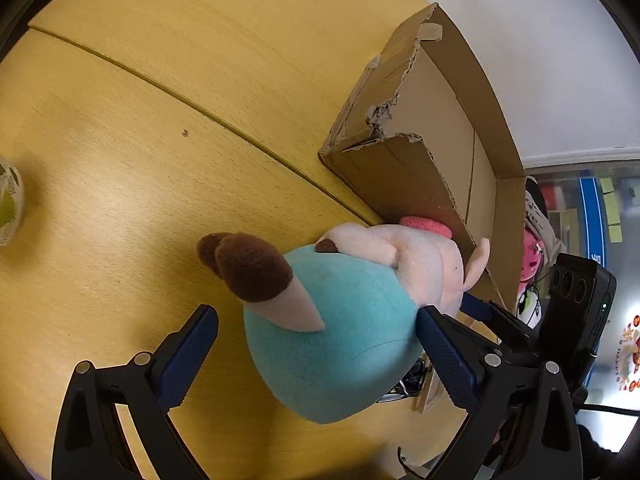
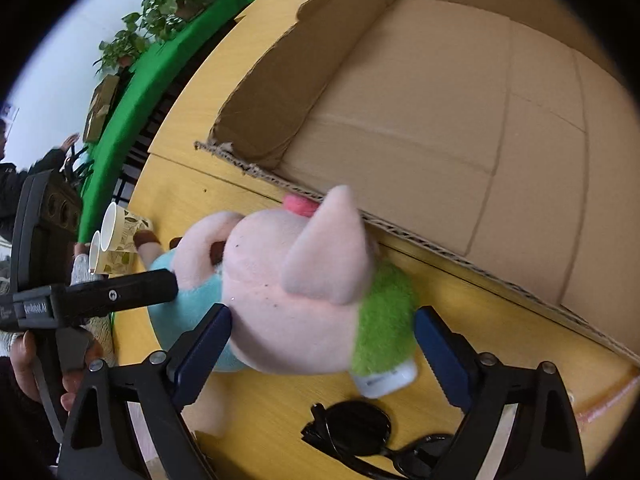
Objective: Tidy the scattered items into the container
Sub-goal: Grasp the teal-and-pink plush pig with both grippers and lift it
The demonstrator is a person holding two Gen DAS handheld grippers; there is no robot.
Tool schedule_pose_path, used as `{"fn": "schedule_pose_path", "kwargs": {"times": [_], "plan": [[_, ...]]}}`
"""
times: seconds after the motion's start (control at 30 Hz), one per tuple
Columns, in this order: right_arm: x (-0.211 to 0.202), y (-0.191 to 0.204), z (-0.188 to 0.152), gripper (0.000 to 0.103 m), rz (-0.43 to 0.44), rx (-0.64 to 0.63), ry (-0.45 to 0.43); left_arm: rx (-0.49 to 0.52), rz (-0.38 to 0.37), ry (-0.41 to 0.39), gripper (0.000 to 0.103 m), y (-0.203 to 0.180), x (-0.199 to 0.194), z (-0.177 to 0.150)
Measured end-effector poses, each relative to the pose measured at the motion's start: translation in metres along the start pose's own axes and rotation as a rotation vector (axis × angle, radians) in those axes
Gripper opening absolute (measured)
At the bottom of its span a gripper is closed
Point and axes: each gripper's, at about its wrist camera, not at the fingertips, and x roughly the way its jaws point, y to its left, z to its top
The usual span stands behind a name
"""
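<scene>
While the left gripper (image 1: pixel 316 356) stands wide open around the plush (image 1: pixel 340 320), its pads not clearly pressing, the box (image 1: pixel 444 128) behind looks empty. From the right wrist, the right gripper (image 2: pixel 322 356) likewise gapes about the plush beside the box; cups (image 2: pixel 116 240) and sunglasses (image 2: pixel 360 436) remain on the table (image 2: pixel 192 200), so I judge tidying barely begun.

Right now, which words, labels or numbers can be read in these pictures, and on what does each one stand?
Side label on the left claw: mostly blurred, perhaps ending "Robot.AI".
White tag on the plush pig: print too small to read.
Wall poster: red lettering, too blurred to read.
Blue sign: white marks, unreadable.
Cardboard box: no text visible.
</scene>
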Motion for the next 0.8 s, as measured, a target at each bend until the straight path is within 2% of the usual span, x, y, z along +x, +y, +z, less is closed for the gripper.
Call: {"fn": "schedule_pose_path", "kwargs": {"times": [0.1, 0.23, 0.3, 0.43, 0.57, 0.8], "plan": [[0.005, -0.003, -0.002, 0.096, 0.021, 0.009, 0.005, 0.021, -0.041, 0.035, 0.087, -0.004, 0.003, 0.0], [0.02, -0.027, -0.008, 0.097, 0.14, 0.122, 0.059, 0.052, -0.015, 0.035, 0.084, -0.012, 0.005, -0.002], [0.023, -0.03, -0.009, 0.097, 0.168, 0.129, 0.072, 0.06, -0.002, 0.033, 0.08, -0.017, 0.003, -0.005], [0.014, -0.008, -0.009, 0.086, 0.086, 0.009, 0.052, 0.075, 0.027, 0.031, 0.075, -0.023, 0.001, -0.009], [-0.003, 0.008, -0.015, 0.076, 0.024, -0.045, 0.019, 0.106, 0.047, 0.014, 0.072, -0.027, -0.014, -0.014], [-0.073, 0.031, -0.022, 0.064, -0.011, -0.1, -0.139, 0.219, 0.003, -0.09, 0.071, -0.072, -0.068, -0.017]]}}
